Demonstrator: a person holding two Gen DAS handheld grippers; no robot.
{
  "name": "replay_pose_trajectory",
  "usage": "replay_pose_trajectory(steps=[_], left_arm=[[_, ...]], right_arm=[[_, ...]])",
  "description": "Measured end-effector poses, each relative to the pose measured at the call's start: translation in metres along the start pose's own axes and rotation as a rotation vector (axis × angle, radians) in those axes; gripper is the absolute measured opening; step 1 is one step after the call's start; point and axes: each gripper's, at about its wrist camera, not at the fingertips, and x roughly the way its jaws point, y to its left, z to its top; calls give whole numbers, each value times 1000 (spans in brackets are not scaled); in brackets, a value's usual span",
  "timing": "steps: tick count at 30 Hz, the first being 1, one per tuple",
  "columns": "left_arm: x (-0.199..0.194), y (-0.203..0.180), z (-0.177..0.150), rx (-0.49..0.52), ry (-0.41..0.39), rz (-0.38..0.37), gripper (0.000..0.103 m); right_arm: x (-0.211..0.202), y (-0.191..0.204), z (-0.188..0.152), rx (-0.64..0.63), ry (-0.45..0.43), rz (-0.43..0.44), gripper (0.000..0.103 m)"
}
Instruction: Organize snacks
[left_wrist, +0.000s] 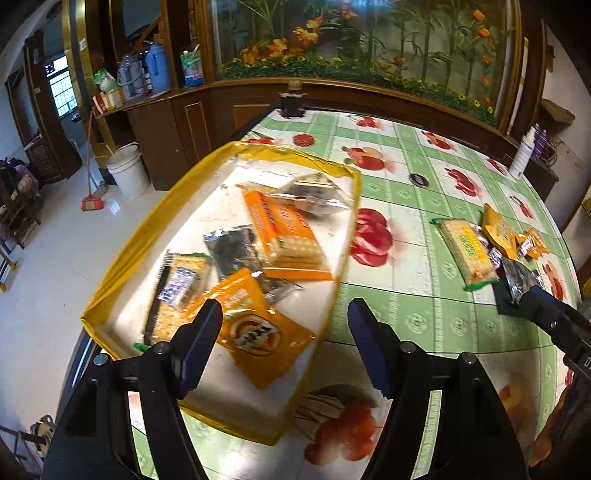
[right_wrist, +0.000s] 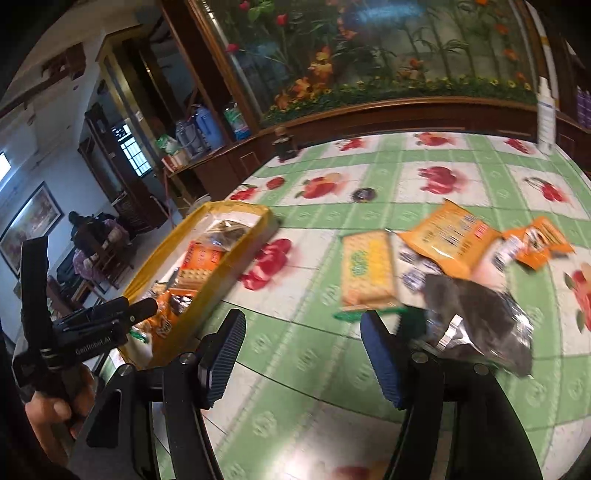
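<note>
At the far left of the right wrist view, a hand holds the left gripper over the near end of the tray; white lettering on its body reads roughly "GenRobot.AI". From its own camera the left gripper has its jaws spread with nothing between them, one finger over the tray and the other over the tablecloth.

The tray, yellow-walled with a white floor, sits at the table's left edge. Inside lie an orange pouch with a round dark-and-white emblem whose characters are too blurred to read, a cracker pack with a blue-and-white label, a dark foil pack, an orange cracker pack with unreadable red lettering, and a clear-wrapped dark snack at the far end.

Right of the tray, on the green-and-white fruit-print cloth, loose snacks are clustered: a green-edged cracker pack with a yellow label and green characters I cannot make out, a large orange bag showing blurred black print, a small orange packet, and a grey foil pack.

The right gripper is spread and empty over bare cloth, the foil pack just beside its right finger.

A white bottle stands at the far right edge.
</note>
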Motion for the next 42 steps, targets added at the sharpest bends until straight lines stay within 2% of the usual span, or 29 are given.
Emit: replay_pose_trajectory(steps=[9,15,20,22,29,36,40,42], left_arm=[[6,-48,0,56,49,-96,70],[18,-81,9,68,99,-172,70],[34,-103,21,54,138,-214,70],[42,-111,27,43,155,-231,70],[68,-136,46,4,194,-252,70],[95,-164,59,9,227,-256,70],[105,-174,61,10,216,-249,76],[110,-180,58,48,221,-221,76]], right_arm=[[-29,-54,-29,76,-1,-92,67],[-35,-74,-30,79,2,-131,69],[-33,-78,-18,3,5,-108,73],[-29,-76,-9,-55,1,-99,77],[0,-77,20,-237,54,-88,84],[28,-88,26,-279,134,-60,84],[27,-92,24,-268,129,-50,84],[26,-93,22,-266,127,-49,84]])
